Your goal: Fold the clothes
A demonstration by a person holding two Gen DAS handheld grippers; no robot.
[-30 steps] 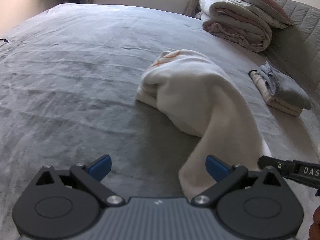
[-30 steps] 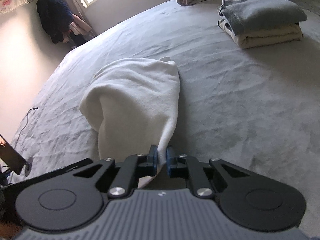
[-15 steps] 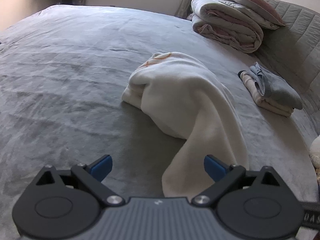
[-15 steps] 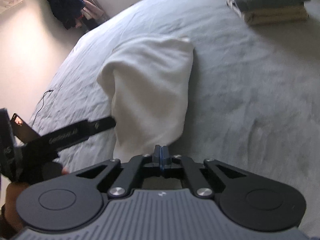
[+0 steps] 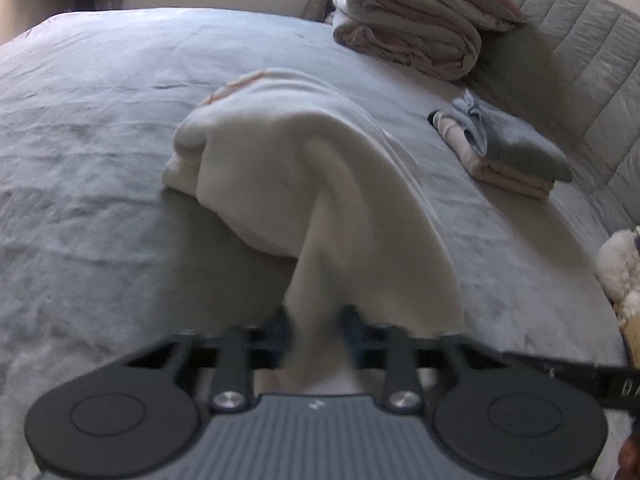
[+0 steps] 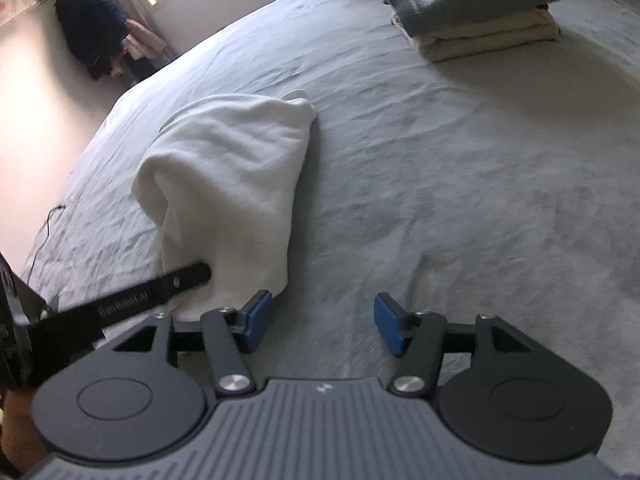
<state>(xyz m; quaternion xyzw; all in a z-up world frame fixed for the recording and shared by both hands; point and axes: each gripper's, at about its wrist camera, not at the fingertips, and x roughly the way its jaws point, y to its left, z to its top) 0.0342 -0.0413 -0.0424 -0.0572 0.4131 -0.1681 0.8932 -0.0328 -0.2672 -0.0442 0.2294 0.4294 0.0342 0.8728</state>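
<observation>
Nearest, at six o'clock: left gripper (image 5: 316, 332) closed on the near tail of the white garment (image 5: 288, 168), fingers blurred, cloth bunched between them. Right gripper (image 6: 323, 326) spread wide over bare gray bedspread (image 6: 460, 200), holding nothing; garment's hem just off its left finger at ten o'clock. Beyond, at twelve o'clock in the left view: rest of the garment heaped mid-bed, half doubled over itself. Further, at two o'clock: folded stack (image 5: 500, 152), gray on cream; past it, rolled bedding (image 5: 408, 36).

Risk, as a judgement: single pinch on thick, bunched cloth; likely to slip or drag the heap askew if pulled, undoing the fold.

Against half a second back: left jaws wide then, now clamped on cloth; right jaws pinched shut then, now parted. A handover, seemingly.
</observation>
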